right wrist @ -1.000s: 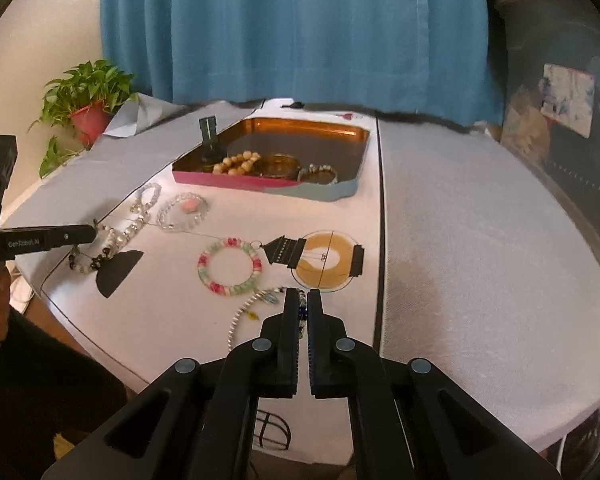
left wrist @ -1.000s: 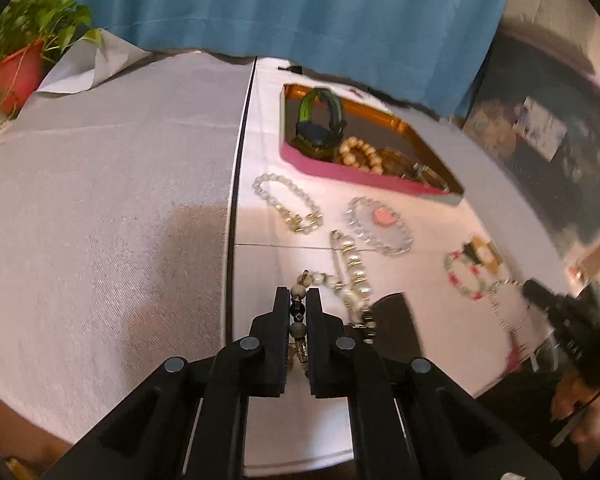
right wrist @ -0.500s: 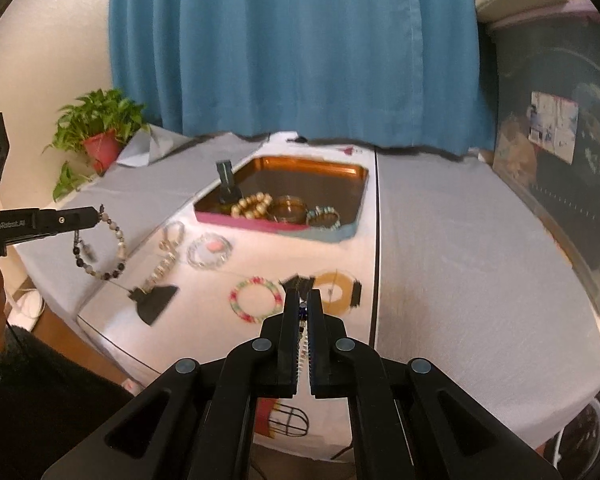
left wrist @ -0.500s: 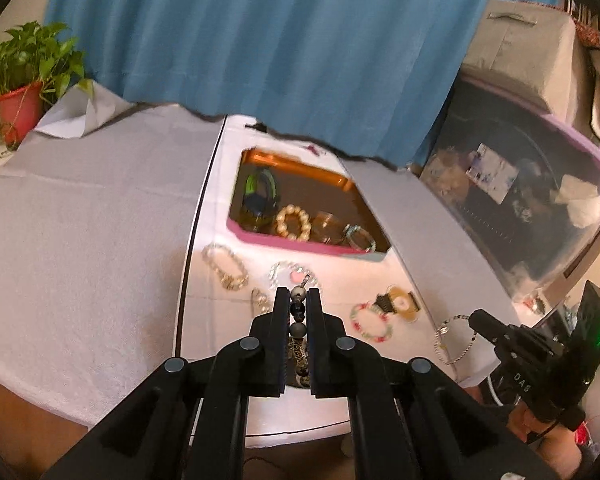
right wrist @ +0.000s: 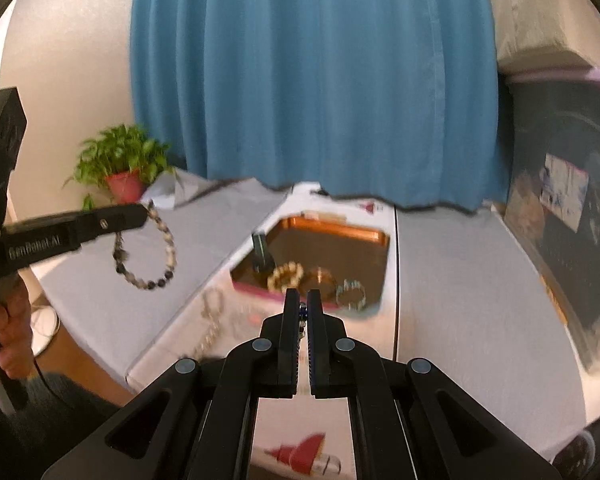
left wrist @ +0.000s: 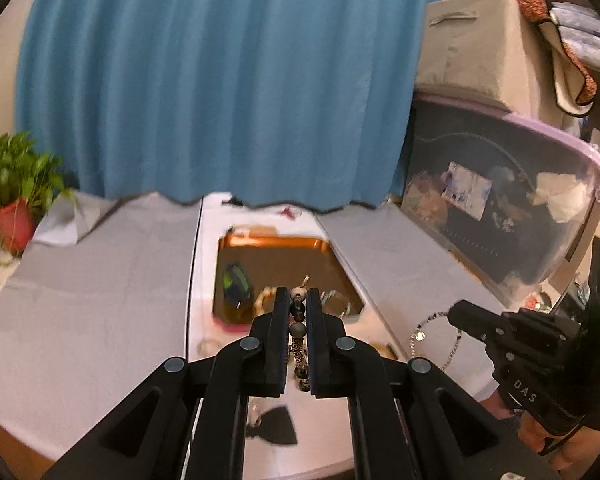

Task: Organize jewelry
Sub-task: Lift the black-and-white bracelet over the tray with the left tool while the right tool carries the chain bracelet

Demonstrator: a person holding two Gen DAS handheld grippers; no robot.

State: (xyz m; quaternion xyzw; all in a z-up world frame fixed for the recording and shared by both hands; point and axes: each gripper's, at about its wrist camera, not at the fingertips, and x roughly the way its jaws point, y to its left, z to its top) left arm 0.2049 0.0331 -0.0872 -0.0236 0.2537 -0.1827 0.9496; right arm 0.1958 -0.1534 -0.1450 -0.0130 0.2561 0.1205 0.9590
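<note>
Above the cloth-covered table [right wrist: 460, 300], I hold both grippers aloft, each clamped on a string of beads. My left gripper [left wrist: 298, 300] pinches a grey-and-cream beaded bracelet [right wrist: 148, 256] between narrow fingers; from the right wrist view it hangs as a loose loop in the air, clear of the table. My right gripper [right wrist: 303, 302] is closed tight on a thin silvery bead chain [left wrist: 436, 332], which dangles from its tip in the left wrist view, with a dark blue bead showing between the pads.

Beyond both tools sits the copper-lined tray [right wrist: 340, 228] with its pink rim. Inside it, toward the near edge, lie a dark green-edged piece standing upright [right wrist: 261, 254], a cream beaded bracelet [right wrist: 286, 275], a copper-coloured bangle [right wrist: 320, 276] and a pale spiky ring of beads [right wrist: 351, 292].

More bracelets, blurred, lie on the white strip [right wrist: 208, 320] in front of the tray. A potted plant [right wrist: 122, 168] stands at the far left, before a blue curtain [right wrist: 320, 80].
</note>
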